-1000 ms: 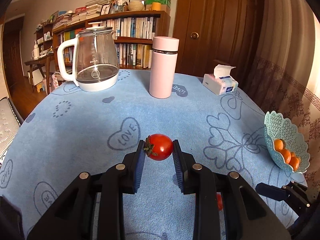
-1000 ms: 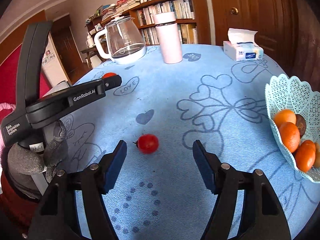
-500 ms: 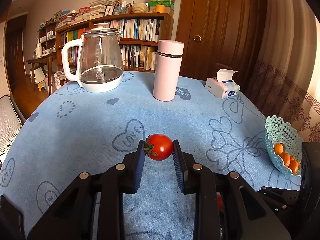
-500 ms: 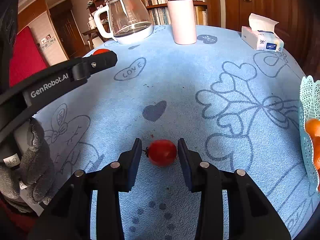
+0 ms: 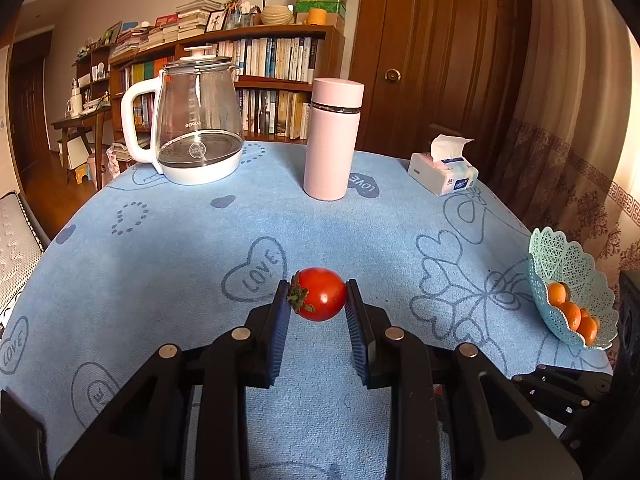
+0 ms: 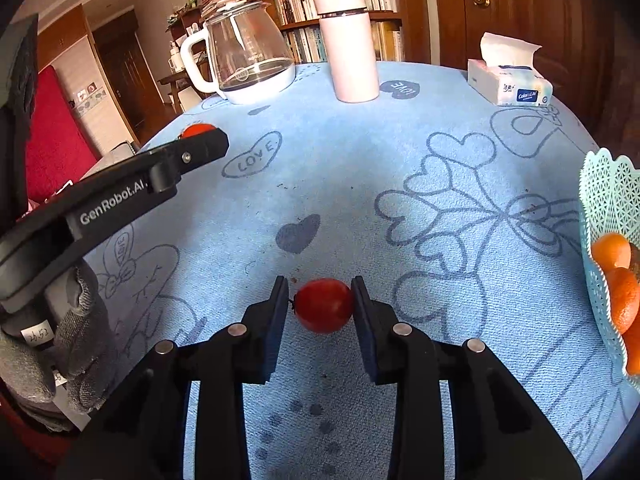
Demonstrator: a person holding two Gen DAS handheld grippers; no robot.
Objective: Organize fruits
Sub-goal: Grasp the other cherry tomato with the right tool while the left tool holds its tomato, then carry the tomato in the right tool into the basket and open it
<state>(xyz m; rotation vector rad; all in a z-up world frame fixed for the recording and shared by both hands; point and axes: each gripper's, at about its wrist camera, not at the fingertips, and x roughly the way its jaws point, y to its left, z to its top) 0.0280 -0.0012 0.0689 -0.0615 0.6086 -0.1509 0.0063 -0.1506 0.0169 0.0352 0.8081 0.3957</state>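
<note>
The right gripper has just been closing on a tomato on the near cloth – pads seemingly touching. The left gripper clamps another tomato. Both can go to the basket, far right.

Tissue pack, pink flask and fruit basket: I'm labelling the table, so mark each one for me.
tissue pack (image 5: 443, 178), left wrist view, on its front face.
pink flask (image 5: 331, 148), left wrist view, mid-body below the lid seam.
fruit basket (image 6: 608, 196), right wrist view, on its lattice wall above the oranges.
</note>
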